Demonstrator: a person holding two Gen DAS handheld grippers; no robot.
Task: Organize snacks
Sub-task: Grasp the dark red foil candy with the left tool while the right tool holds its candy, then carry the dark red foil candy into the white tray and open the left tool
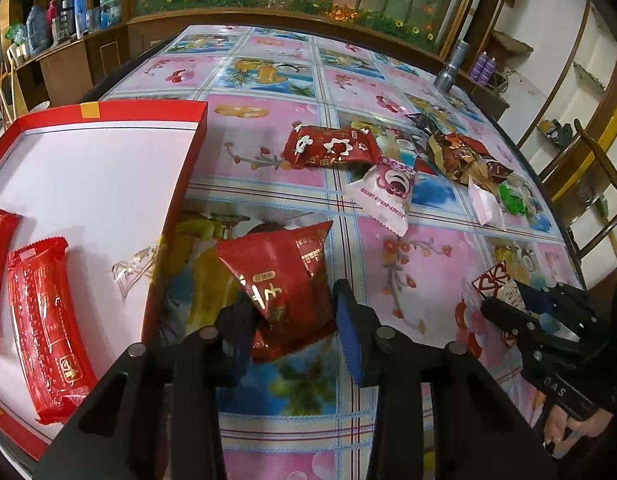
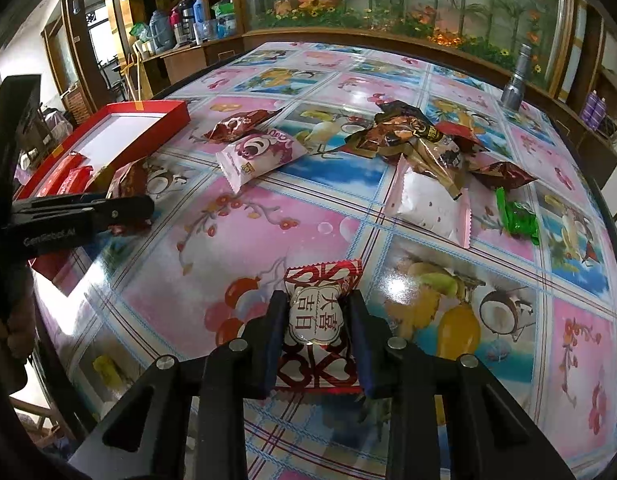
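My left gripper (image 1: 292, 298) is shut on a red foil snack packet (image 1: 284, 276), which is tilted up just right of the red tray-like box (image 1: 108, 113). Two red packets (image 1: 44, 320) lie inside the box on its white floor. My right gripper (image 2: 316, 296) is shut on a small red-and-white candy packet (image 2: 314, 320) near the table's front edge. Loose on the table lie a red packet (image 1: 332, 146), a pink bear-print packet (image 2: 260, 156), a heap of brown wrappers (image 2: 420, 144), a white-pink packet (image 2: 428, 204) and a green candy (image 2: 516, 216).
A silver cylinder (image 2: 516, 80) stands at the far right of the patterned tablecloth (image 2: 268, 216). A wooden chair (image 1: 596, 184) is beside the table's right edge. A wooden cabinet with bottles (image 1: 68, 12) runs along the back.
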